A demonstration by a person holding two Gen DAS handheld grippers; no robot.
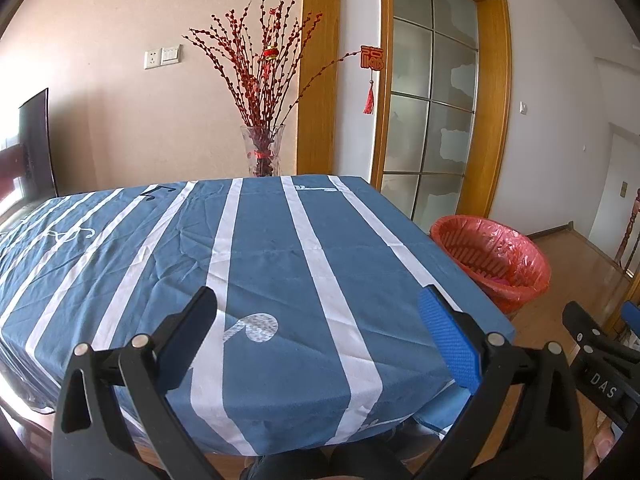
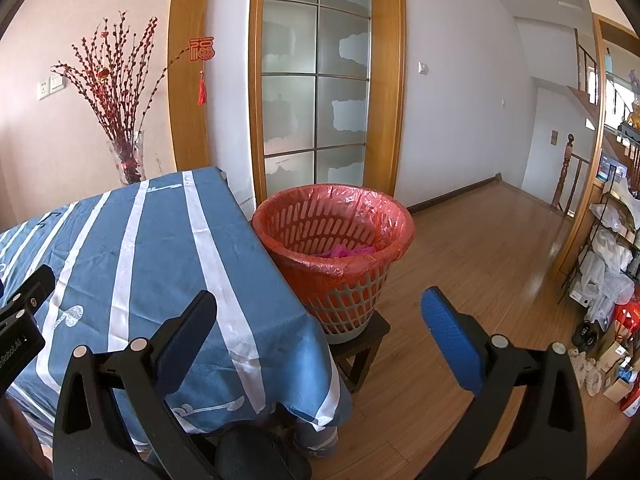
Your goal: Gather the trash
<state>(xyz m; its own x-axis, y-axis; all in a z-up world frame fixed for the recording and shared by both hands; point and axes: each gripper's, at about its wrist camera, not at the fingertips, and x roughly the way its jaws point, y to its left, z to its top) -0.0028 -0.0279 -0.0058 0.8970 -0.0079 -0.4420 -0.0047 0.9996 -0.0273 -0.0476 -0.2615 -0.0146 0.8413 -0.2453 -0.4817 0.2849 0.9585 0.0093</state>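
Nearest in the left wrist view, the left gripper (image 1: 318,308) is held with its jaws spread wide and nothing between them, above the near part of a table covered by a blue cloth with white stripes (image 1: 276,256). A white note-shaped print is seen on the cloth just ahead of the fingers. At the right edge of that view, part of the right gripper (image 1: 596,344) is seen, off the table's side; its jaw state cannot be told there.

In the right wrist view the right gripper (image 2: 320,308) is likewise seen wide open and empty, held over the table's near right corner and the wooden floor (image 2: 472,248). The cloth (image 2: 160,248) is draped over the table edge. The other gripper's body is glimpsed at the far left edge.

Just beside the table's right side, the trash basket (image 2: 340,256) is set upright on a small dark stool (image 2: 364,340). It is lined with a red plastic bag folded over the rim, and something pink is seen lying inside. In the left wrist view the same basket (image 1: 496,256) is seen past the table's right edge.

Further back, a glass vase of red branches (image 1: 264,152) is placed behind the table against the wall, and a frosted glass door in a wooden frame (image 2: 316,80) is seen behind the basket. Shelves with bags and boxes (image 2: 612,264) are ranged at the far right.
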